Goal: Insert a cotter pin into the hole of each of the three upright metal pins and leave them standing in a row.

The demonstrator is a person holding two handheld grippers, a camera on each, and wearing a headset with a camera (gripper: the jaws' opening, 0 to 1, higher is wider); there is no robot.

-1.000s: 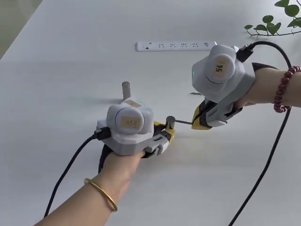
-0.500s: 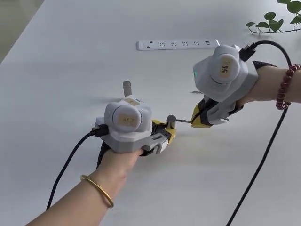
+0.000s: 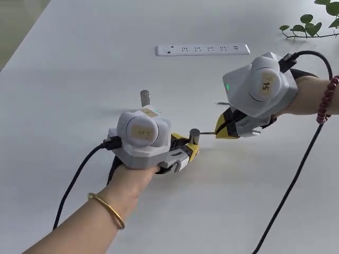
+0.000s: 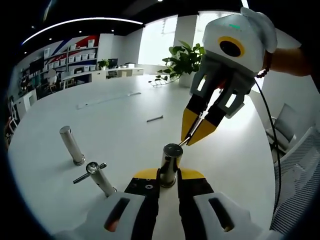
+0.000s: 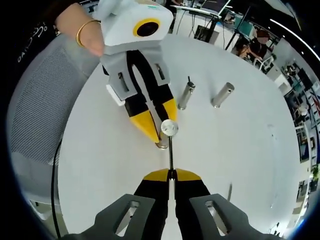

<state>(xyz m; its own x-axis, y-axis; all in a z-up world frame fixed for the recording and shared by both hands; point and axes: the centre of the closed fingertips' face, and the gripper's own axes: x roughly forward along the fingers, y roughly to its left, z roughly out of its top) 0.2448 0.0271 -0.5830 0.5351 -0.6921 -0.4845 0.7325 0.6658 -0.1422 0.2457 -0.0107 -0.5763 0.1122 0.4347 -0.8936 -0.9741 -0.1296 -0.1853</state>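
**White bench, cotter pin at the hole**

White table (image 3: 63, 79) spreads wide around the clamped metal pin (image 4: 170, 161), which the left gripper (image 3: 189, 150) squeezes low between its jaws. The right gripper (image 5: 170, 175), jaws pressed on a cotter pin (image 5: 170, 150), holds its tip at that pin's top. An off-axis push could bend the wire or skid past the hole. Left of the clamped pin stand the finished pin (image 4: 97, 176) and bare pin (image 4: 71, 145), near enough to knock; elsewhere the table lies open.

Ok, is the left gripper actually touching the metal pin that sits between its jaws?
Touching. The left gripper view shows the left gripper with its yellow jaw tips closed against both sides of the metal pin, with no gap on either side.
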